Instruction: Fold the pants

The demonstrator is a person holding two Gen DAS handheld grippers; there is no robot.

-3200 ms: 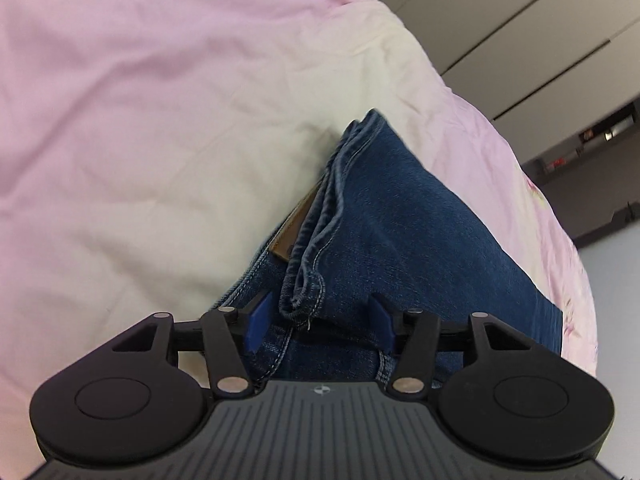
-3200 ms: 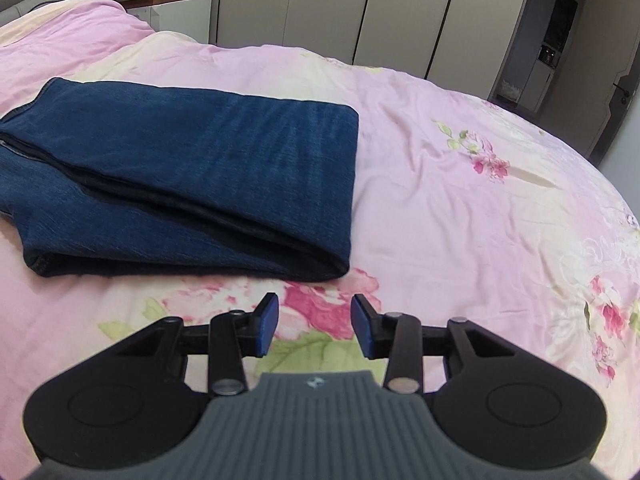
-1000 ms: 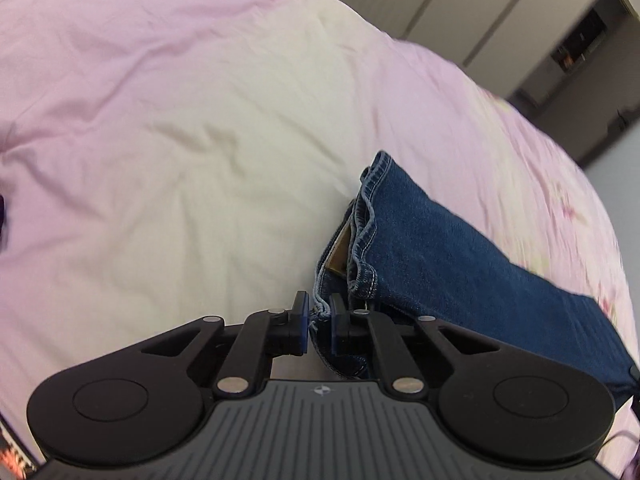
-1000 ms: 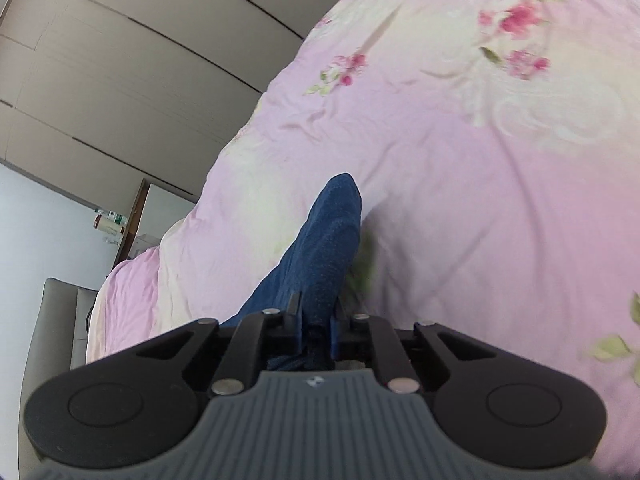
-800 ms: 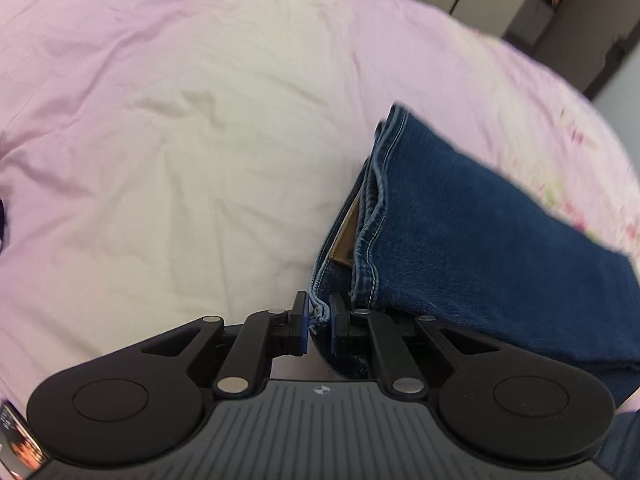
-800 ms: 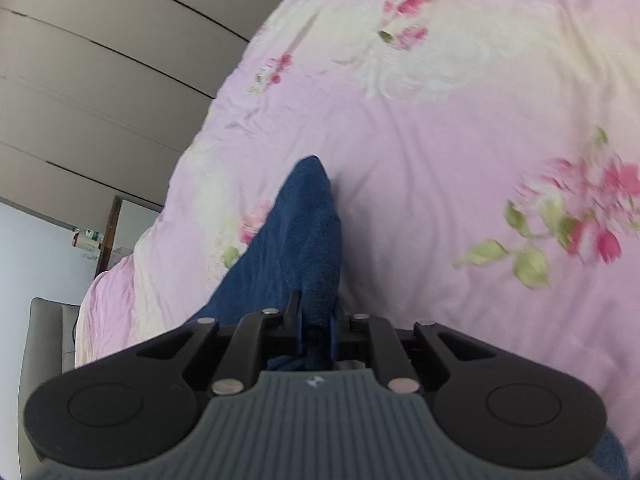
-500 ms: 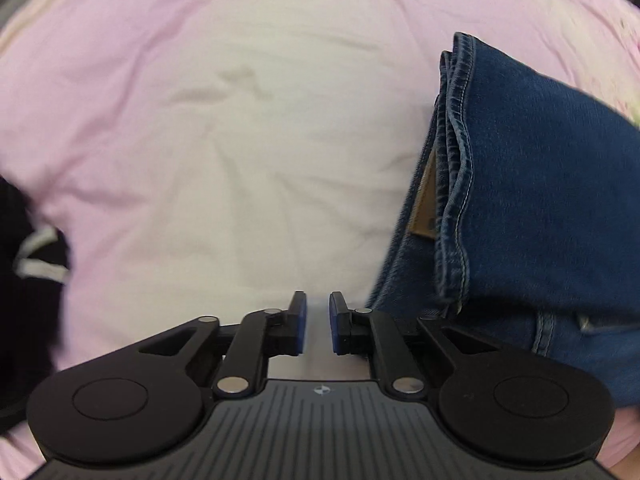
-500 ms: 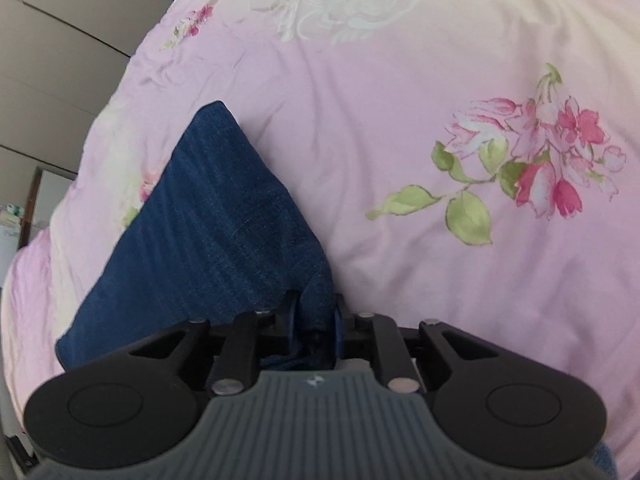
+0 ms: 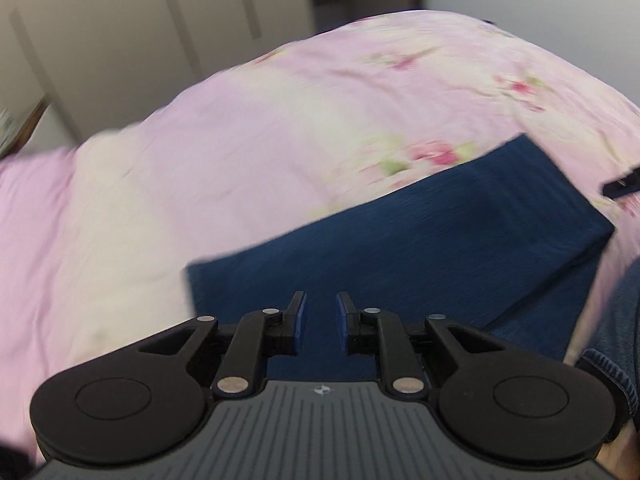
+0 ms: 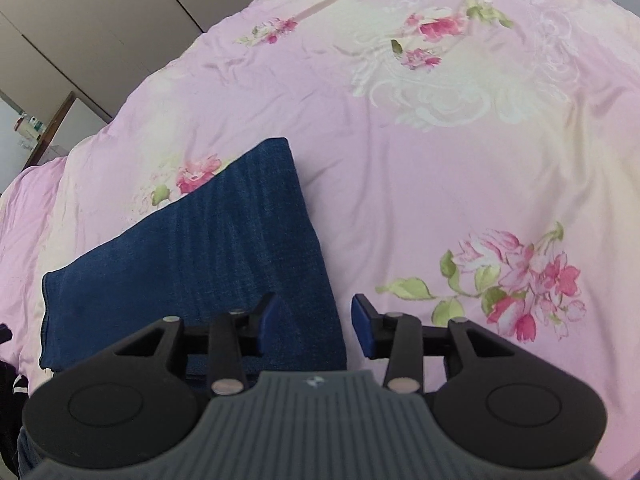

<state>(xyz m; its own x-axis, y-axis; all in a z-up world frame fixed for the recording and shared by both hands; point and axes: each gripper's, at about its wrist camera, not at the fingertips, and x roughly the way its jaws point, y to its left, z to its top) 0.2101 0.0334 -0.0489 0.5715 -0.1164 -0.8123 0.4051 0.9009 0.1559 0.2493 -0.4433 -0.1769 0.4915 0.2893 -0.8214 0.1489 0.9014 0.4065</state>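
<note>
I hold my left gripper (image 9: 319,316) low over the folded pants (image 9: 420,240), jaws narrowly parted, empty; my right gripper (image 10: 314,322) hovers wide open at their edge on the bed (image 10: 440,160).

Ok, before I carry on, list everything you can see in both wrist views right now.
Folded jeans: 1, dark blue, flat on the bed, below both grippers.
Bedspread: 1, pink and cream with red flowers, under the jeans.
Wardrobe doors: several, beige, behind the bed.
Side cabinet: 1, white with wood top, far left; small items on it too small to tell.
Black garment: 1, with white stripe, left edge.
Left gripper: black, blue pads, narrow gap, empty.
Right gripper: black, blue pads, open, empty.
</note>
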